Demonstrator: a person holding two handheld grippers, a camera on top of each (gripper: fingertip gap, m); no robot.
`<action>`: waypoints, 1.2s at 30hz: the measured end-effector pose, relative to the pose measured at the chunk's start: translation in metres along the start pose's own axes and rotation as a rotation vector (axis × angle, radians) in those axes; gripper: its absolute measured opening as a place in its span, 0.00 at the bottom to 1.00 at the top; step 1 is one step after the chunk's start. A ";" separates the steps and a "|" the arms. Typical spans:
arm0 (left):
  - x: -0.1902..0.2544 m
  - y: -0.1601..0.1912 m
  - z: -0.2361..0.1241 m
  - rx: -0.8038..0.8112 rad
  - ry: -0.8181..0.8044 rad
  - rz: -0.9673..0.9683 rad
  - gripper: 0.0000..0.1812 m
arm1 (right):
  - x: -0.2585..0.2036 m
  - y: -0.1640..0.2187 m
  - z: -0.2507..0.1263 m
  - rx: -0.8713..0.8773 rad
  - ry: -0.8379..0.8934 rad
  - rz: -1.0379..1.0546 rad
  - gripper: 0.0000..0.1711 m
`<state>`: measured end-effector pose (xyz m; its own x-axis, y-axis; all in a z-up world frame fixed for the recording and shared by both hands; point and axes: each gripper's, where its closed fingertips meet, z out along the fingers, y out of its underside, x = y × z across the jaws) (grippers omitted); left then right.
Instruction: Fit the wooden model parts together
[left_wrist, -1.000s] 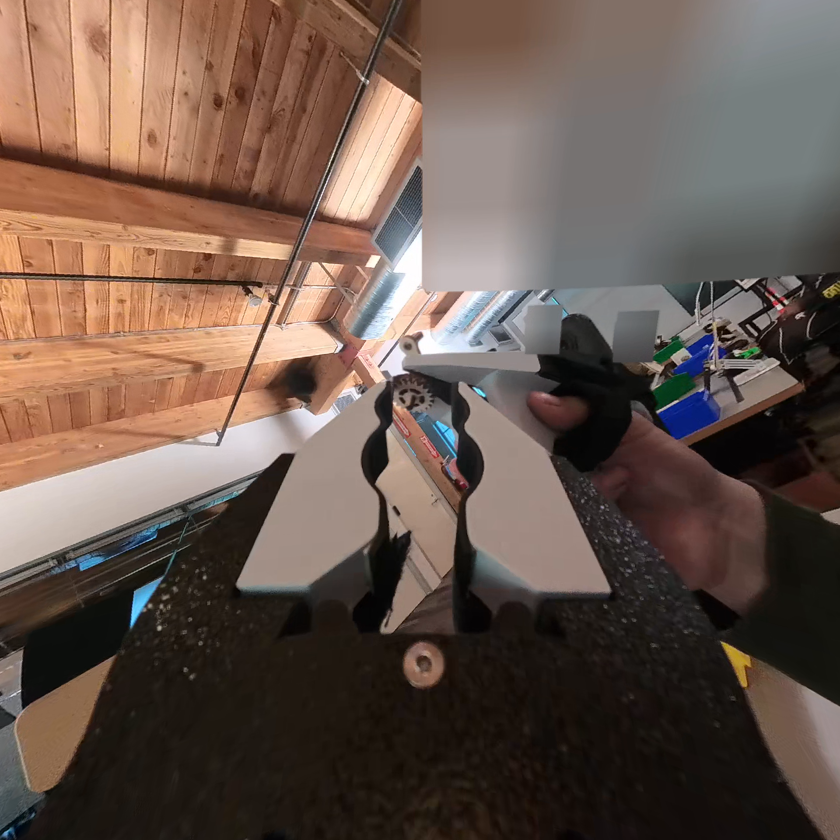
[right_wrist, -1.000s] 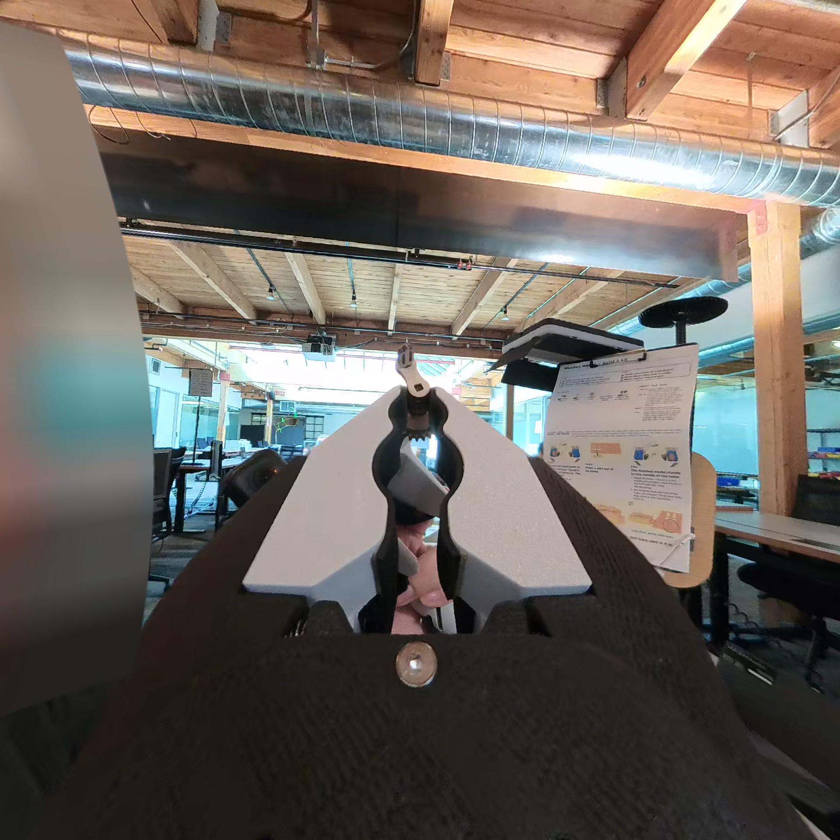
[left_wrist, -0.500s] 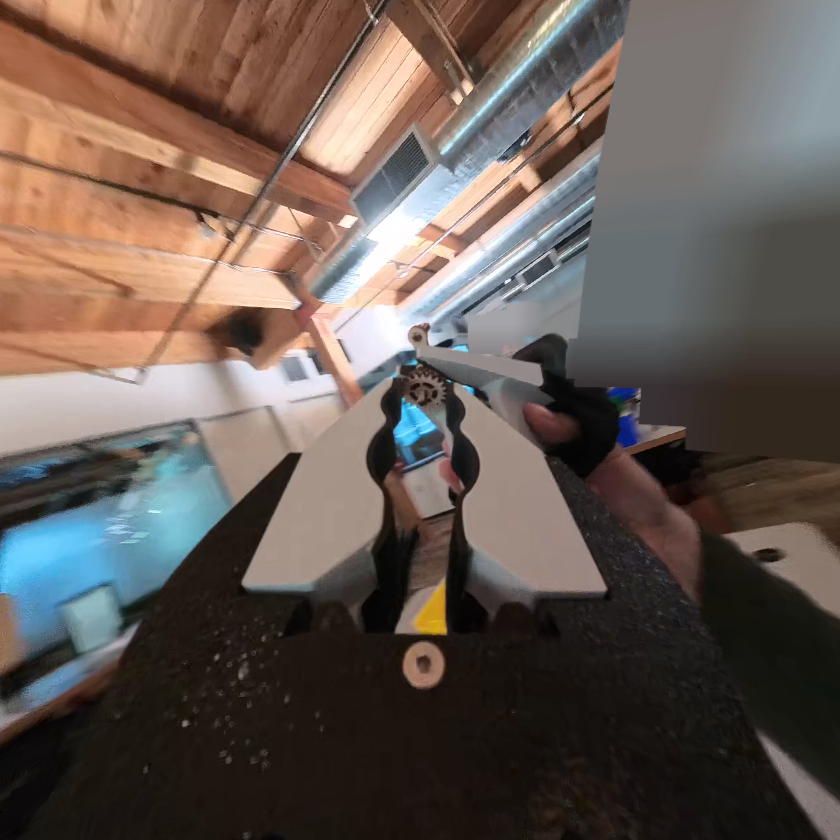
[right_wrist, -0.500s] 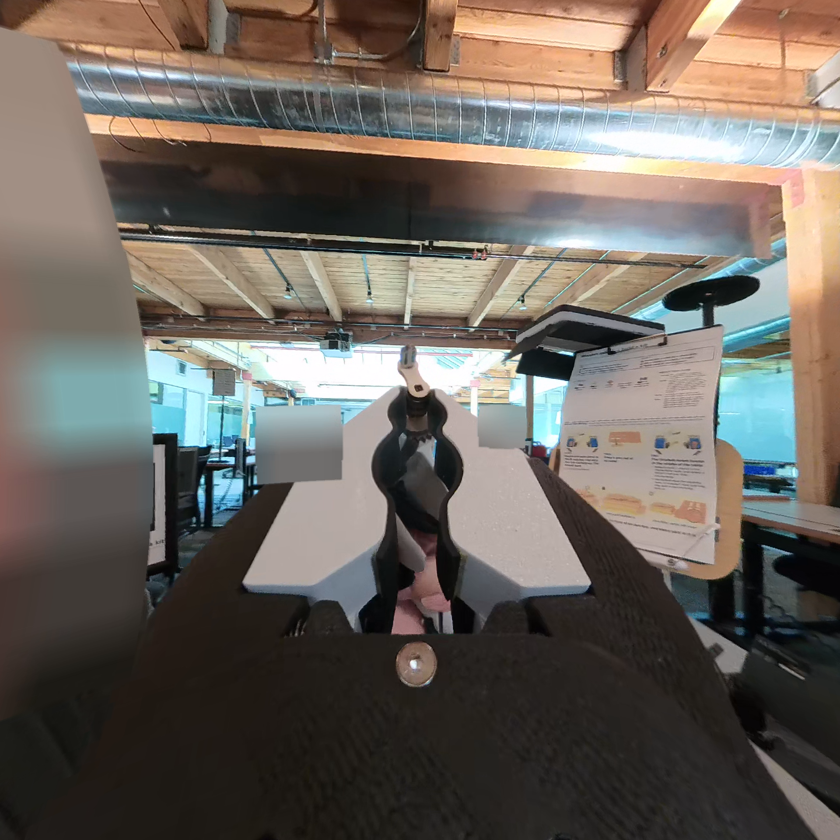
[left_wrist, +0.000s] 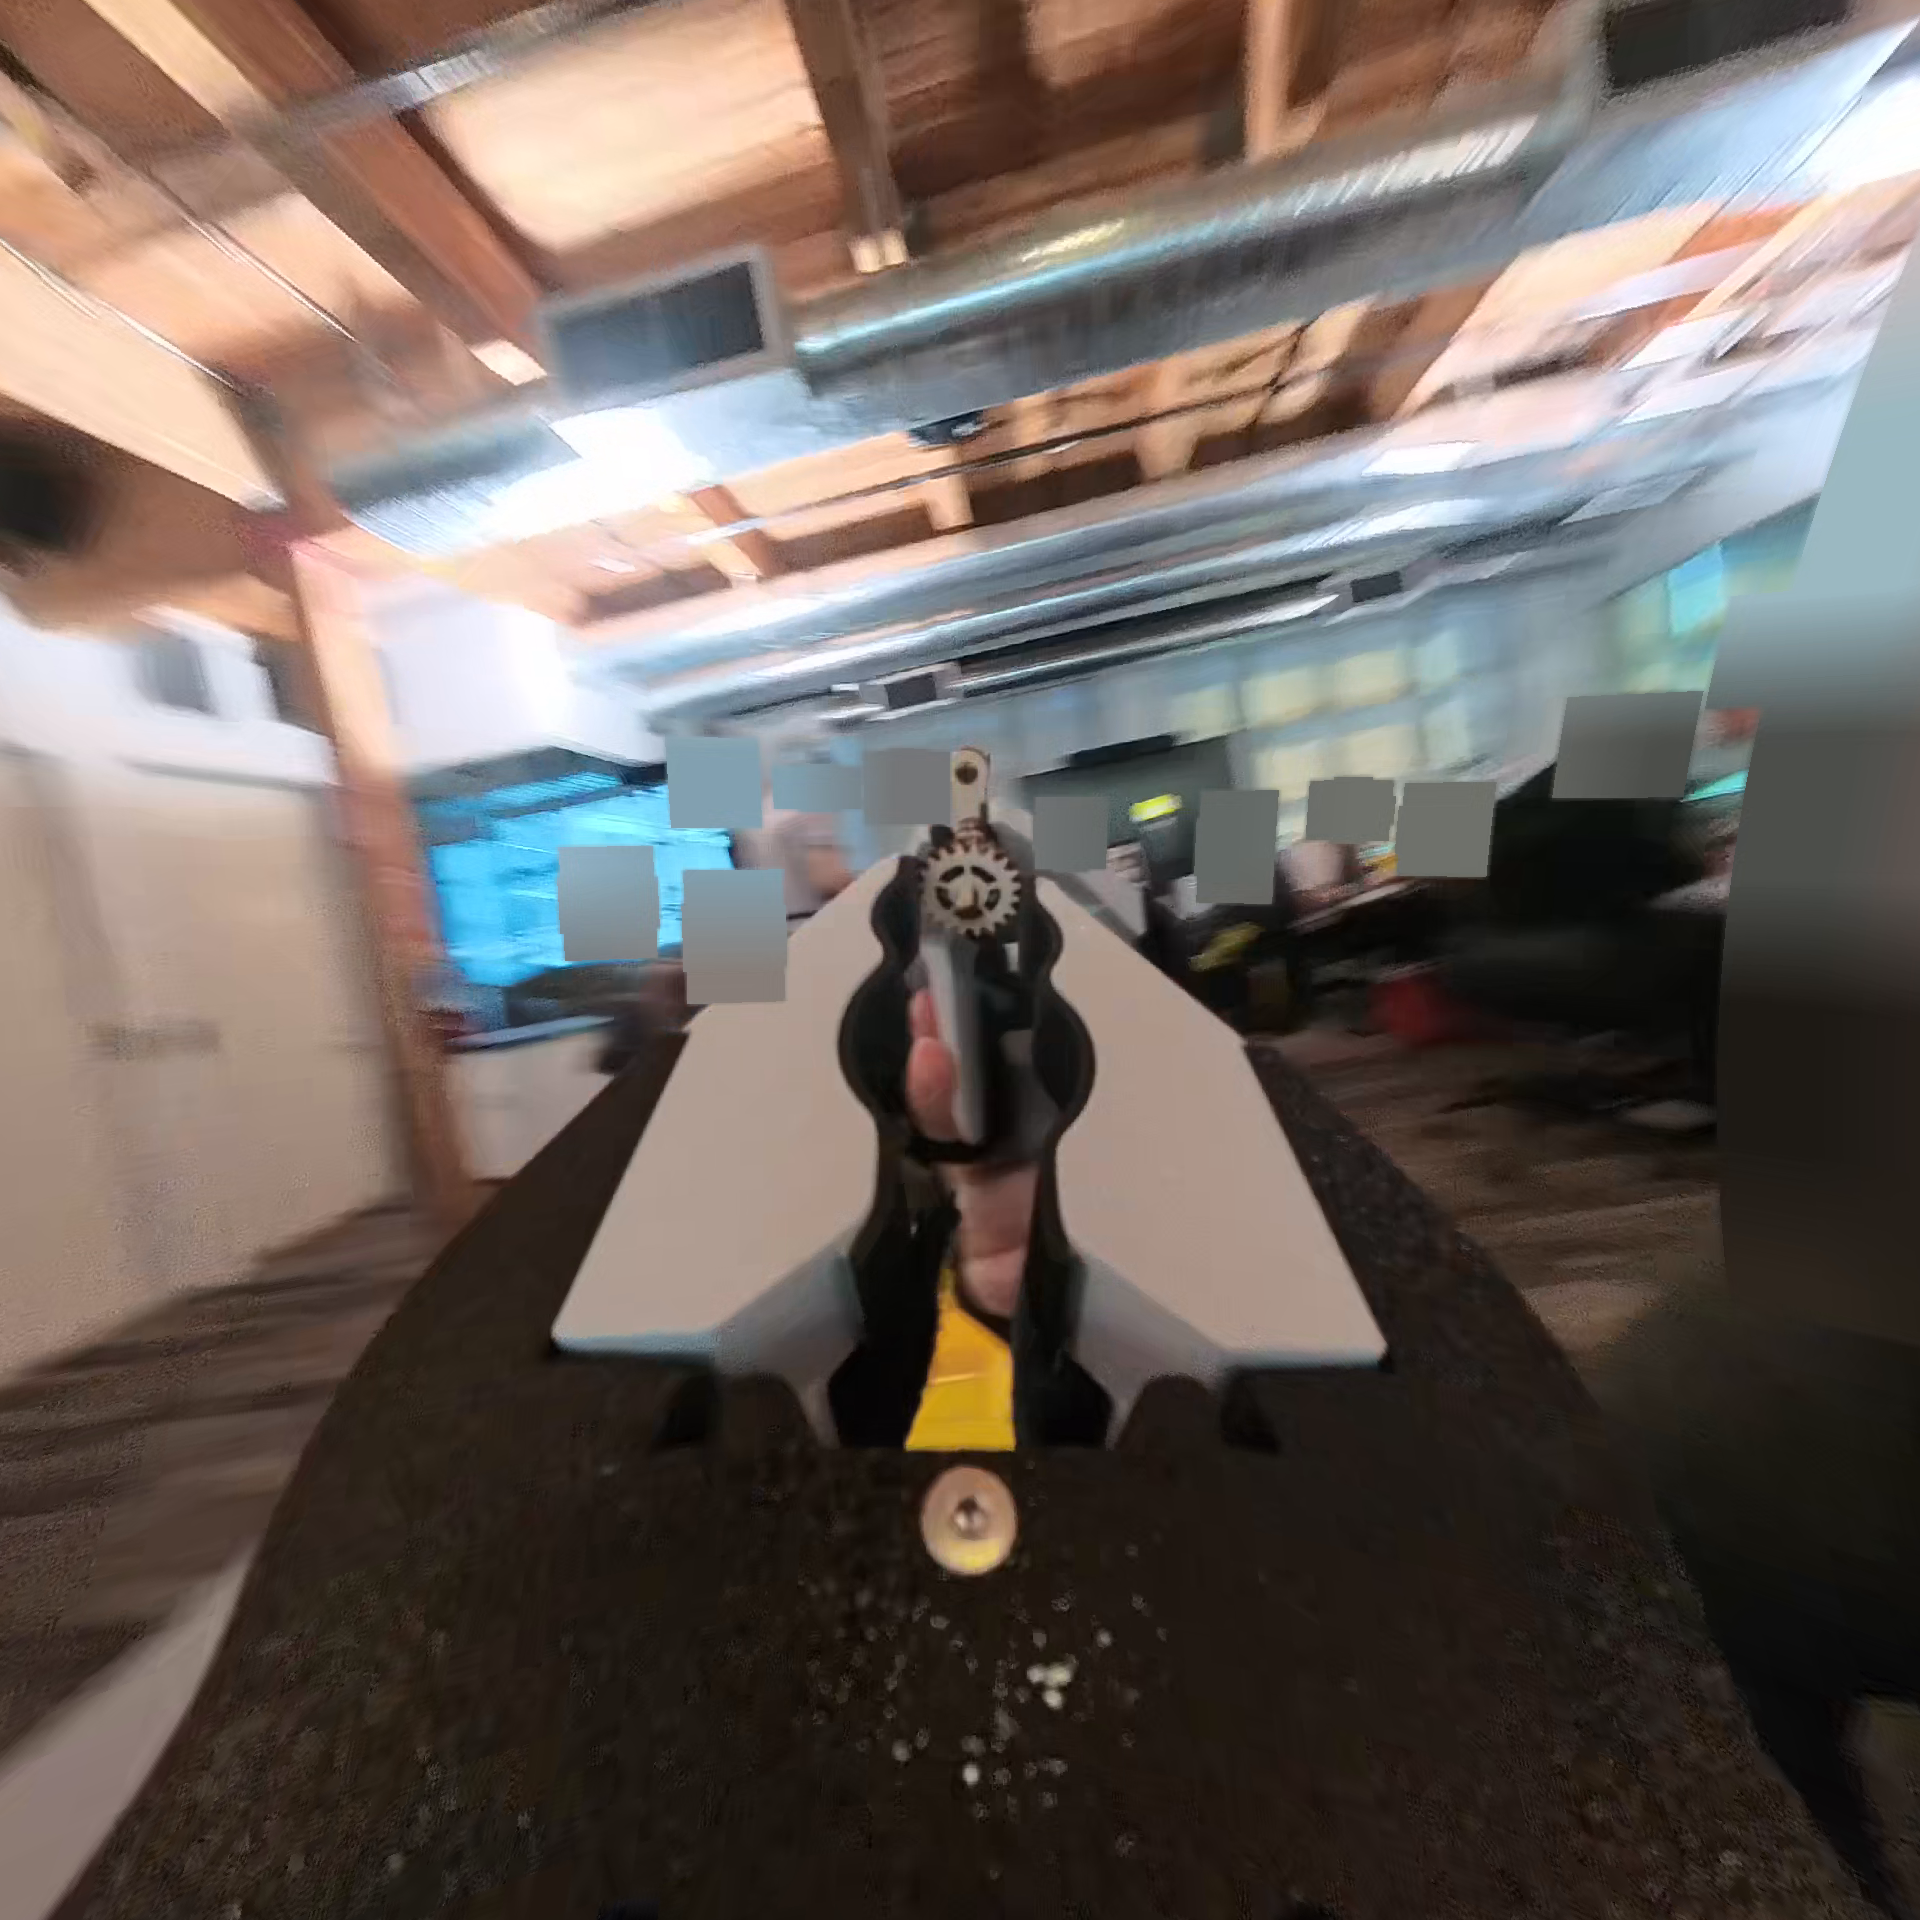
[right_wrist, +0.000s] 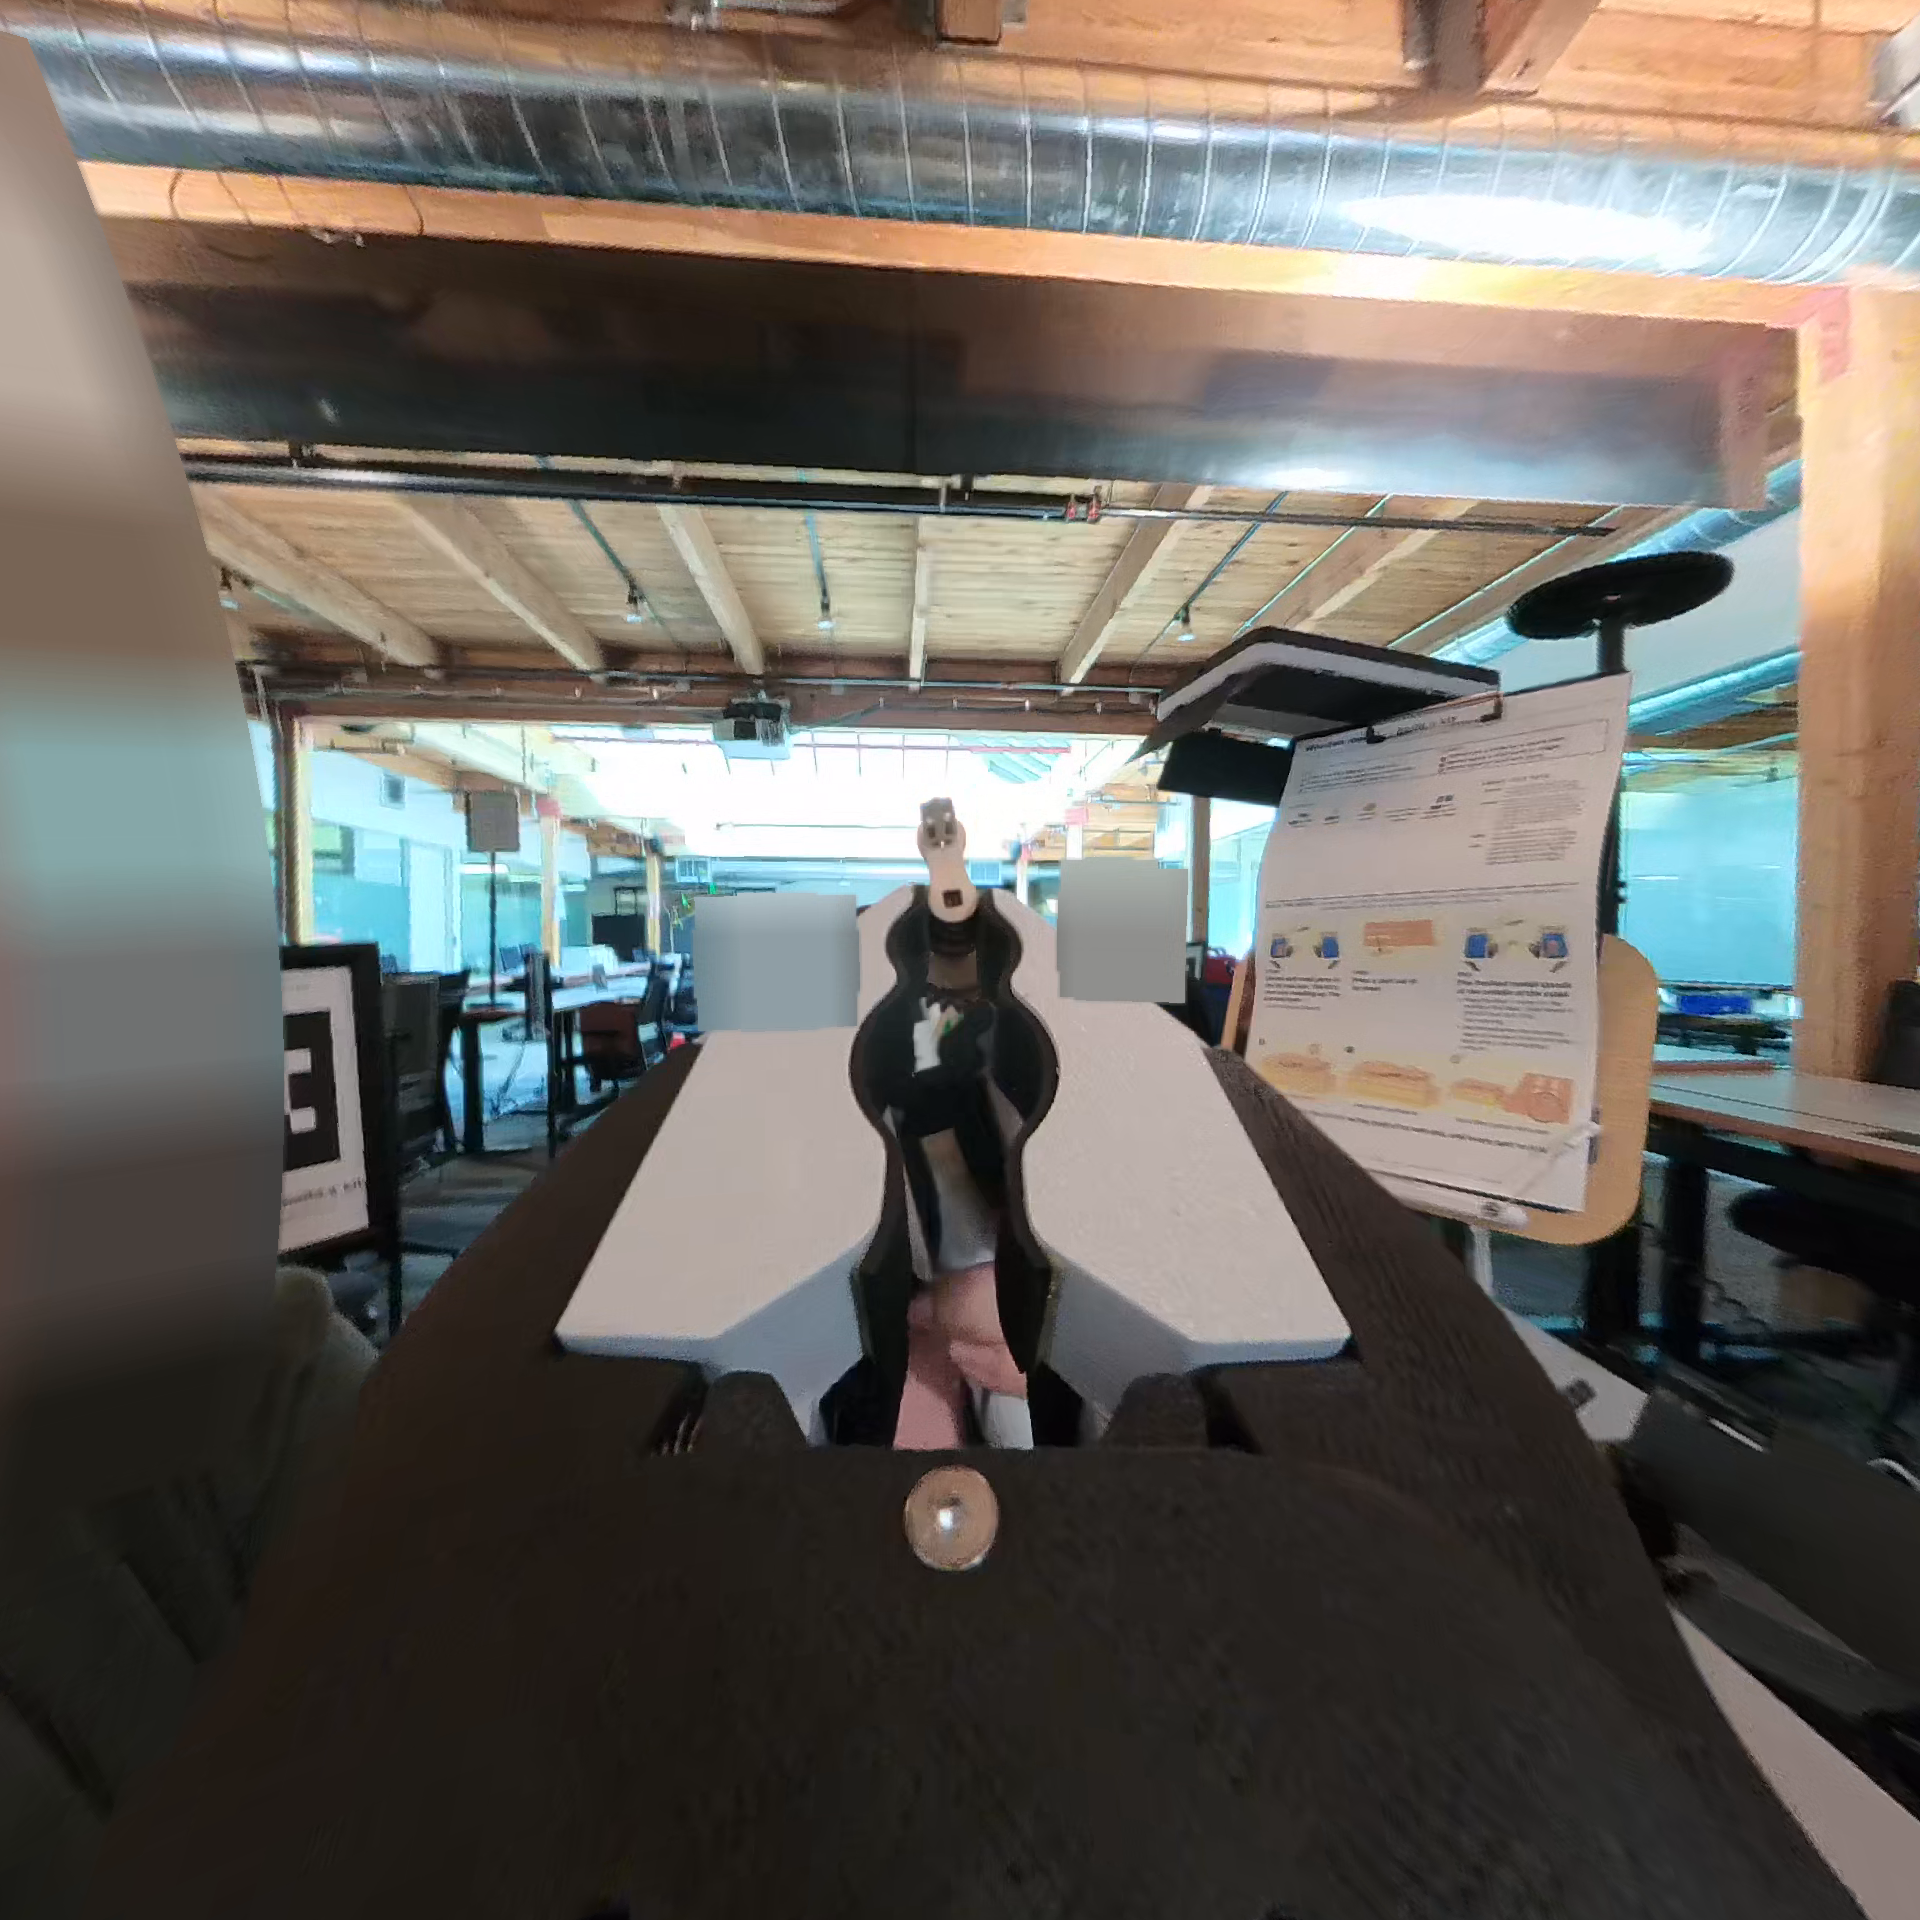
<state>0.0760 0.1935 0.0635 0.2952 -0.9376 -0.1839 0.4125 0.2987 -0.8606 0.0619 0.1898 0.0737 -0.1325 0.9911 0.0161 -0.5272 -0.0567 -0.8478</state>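
Left gripper (left_wrist: 971, 883) pinched shut on small toothed wooden gear (left_wrist: 972, 889), held up at the tips. Right gripper (right_wrist: 951, 914) clamped on pale flat wooden lever piece (right_wrist: 948, 873) poking past the tips. Both likely light, thin, stiff, brittle at teeth and holes. Best gripped on flat faces, gently, clear of teeth.

One wooden gear (left_wrist: 972, 890), one slim wooden strip (left_wrist: 969, 781), one instruction sheet (right_wrist: 1439, 951).
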 end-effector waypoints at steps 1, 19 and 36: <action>0.002 -0.001 -0.002 0.025 0.085 -0.152 0.09 | -0.002 0.002 0.001 -0.021 -0.008 -0.032 0.03; -0.011 0.000 -0.004 0.166 0.226 -0.592 0.09 | 0.010 0.004 0.001 0.006 0.026 -0.084 0.03; -0.046 0.033 0.001 -0.030 -0.170 0.058 0.09 | 0.052 0.009 -0.016 0.014 0.105 0.059 0.03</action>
<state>0.0773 0.2466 0.0442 0.4604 -0.8745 -0.1527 0.3658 0.3436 -0.8649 0.0640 0.2429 0.0583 -0.0749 0.9932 -0.0896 -0.5327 -0.1158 -0.8384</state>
